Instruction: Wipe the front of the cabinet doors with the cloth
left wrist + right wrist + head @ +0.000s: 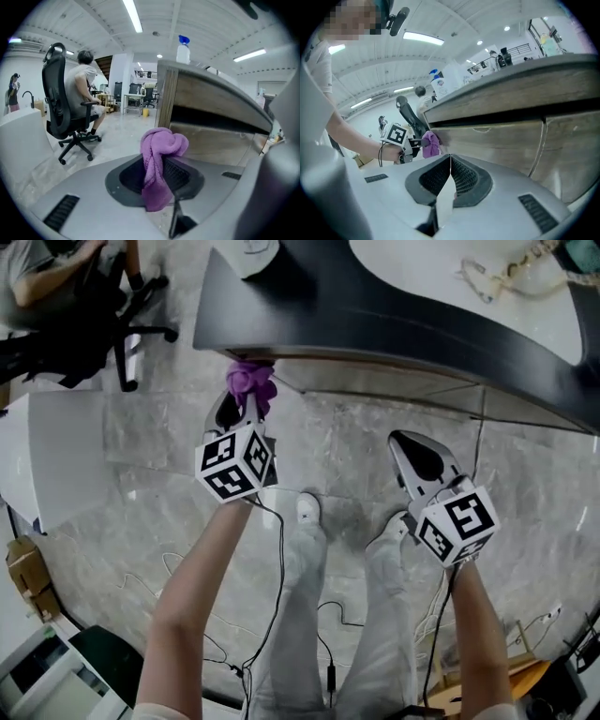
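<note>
L gripper [246,409] pinching cloth [159,164] by cabinet door [497,136] | R gripper [449,180] fingers together, empty

Left gripper [242,407], upper centre-left, is pinching the purple cloth [250,381]. Right gripper [415,454], centre right, is pressing its jaws together on nothing, both bare forearms reaching forward.

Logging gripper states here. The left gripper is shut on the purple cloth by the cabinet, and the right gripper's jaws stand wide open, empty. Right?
Not quite. The right gripper view shows the right gripper with its jaws closed together, not wide open, and empty. The rest holds: the left gripper is shut on the purple cloth by the cabinet.
</note>
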`<action>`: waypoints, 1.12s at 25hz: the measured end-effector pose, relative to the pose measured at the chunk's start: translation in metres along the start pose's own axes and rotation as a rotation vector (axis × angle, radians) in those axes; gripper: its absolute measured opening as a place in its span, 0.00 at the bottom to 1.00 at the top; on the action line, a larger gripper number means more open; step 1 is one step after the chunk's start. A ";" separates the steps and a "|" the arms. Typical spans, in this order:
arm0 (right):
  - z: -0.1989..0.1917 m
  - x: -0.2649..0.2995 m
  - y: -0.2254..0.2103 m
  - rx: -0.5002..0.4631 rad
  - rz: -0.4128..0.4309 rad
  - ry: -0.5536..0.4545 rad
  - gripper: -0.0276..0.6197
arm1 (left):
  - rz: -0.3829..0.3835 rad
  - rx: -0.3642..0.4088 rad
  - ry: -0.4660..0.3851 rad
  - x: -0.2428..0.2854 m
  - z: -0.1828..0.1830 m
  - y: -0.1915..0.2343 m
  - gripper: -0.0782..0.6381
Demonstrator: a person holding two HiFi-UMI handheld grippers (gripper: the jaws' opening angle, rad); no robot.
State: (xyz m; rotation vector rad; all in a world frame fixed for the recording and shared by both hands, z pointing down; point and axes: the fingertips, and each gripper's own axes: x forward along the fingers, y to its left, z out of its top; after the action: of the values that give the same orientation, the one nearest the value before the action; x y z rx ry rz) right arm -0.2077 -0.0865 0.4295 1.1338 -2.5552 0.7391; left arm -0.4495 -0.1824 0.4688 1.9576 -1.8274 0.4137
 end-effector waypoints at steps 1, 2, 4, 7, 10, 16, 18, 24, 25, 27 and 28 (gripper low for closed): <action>0.011 -0.004 0.000 -0.012 -0.001 -0.009 0.09 | -0.009 0.006 -0.024 -0.006 0.015 -0.003 0.25; 0.021 -0.009 0.002 -0.020 -0.003 -0.015 0.09 | -0.017 0.015 -0.044 -0.014 0.028 -0.006 0.25; 0.036 -0.022 0.007 -0.023 -0.010 -0.021 0.09 | -0.031 0.031 -0.064 -0.029 0.048 -0.012 0.25; 0.058 -0.044 0.015 -0.030 -0.025 -0.034 0.09 | -0.025 0.020 -0.086 -0.045 0.068 -0.019 0.25; 0.078 -0.068 0.023 -0.044 -0.028 -0.049 0.09 | 0.002 -0.006 -0.092 -0.053 0.077 -0.023 0.25; 0.146 -0.138 0.038 -0.119 -0.026 -0.157 0.09 | -0.106 -0.007 -0.166 -0.088 0.098 -0.047 0.25; 0.156 -0.174 0.053 -0.120 -0.027 -0.172 0.09 | -0.145 -0.023 -0.163 -0.132 0.097 -0.053 0.25; 0.199 -0.248 0.070 -0.091 -0.068 -0.287 0.09 | -0.384 -0.030 -0.286 -0.234 0.180 -0.111 0.25; 0.205 -0.260 0.075 -0.083 -0.074 -0.297 0.09 | -0.422 -0.025 -0.305 -0.253 0.194 -0.123 0.25; 0.218 -0.283 0.087 -0.089 -0.083 -0.312 0.09 | -0.471 -0.025 -0.347 -0.292 0.222 -0.142 0.25; 0.227 -0.295 0.093 -0.101 -0.088 -0.324 0.09 | -0.488 -0.022 -0.370 -0.310 0.236 -0.151 0.25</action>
State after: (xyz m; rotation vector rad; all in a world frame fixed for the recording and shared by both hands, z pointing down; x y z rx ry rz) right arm -0.0851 0.0260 0.0841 1.4214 -2.7411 0.4293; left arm -0.3436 -0.0258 0.0959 2.4894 -1.4526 -0.1306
